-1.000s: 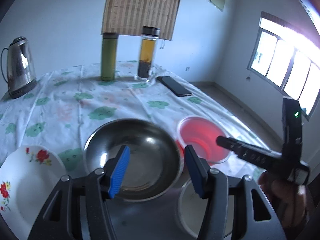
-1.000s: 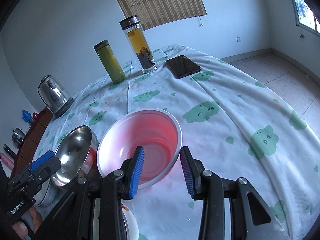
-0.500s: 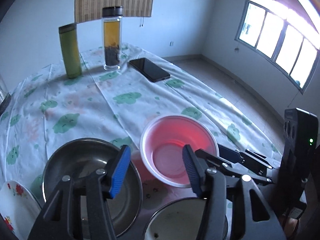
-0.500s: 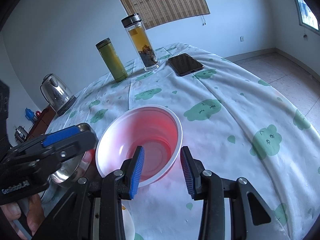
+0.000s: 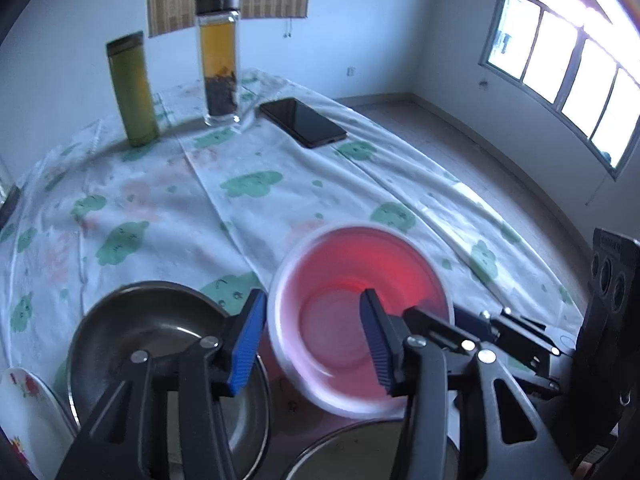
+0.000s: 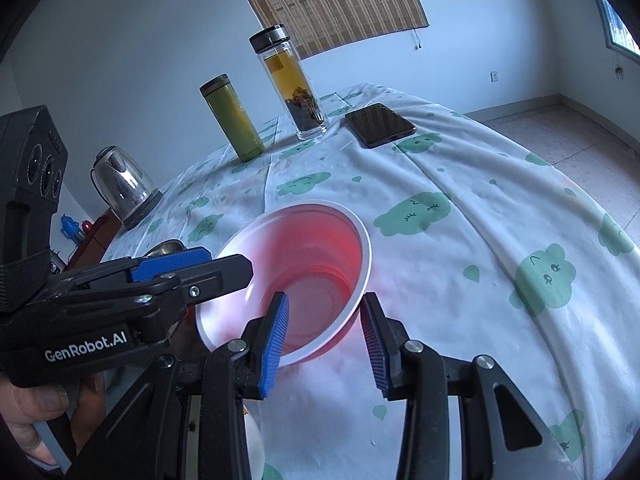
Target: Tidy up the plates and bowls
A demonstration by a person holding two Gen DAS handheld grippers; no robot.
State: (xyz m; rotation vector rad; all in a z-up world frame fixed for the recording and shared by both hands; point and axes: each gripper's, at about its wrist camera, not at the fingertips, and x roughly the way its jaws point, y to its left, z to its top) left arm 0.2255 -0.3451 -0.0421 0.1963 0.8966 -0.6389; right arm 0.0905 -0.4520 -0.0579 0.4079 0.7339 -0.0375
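Left wrist view: the left gripper has its jaws spread over the left rim of the red bowl, one finger inside the bowl and one outside, pinching nothing. In the right wrist view, the right gripper is also spread, straddling the same bowl's near rim without closing on it. The red bowl sits on the table near its front edge, beside the steel bowl. A flowered plate and another round dish lie separately along the front edge. Judgement: nothing is stacked yet; the task is at an early stage.
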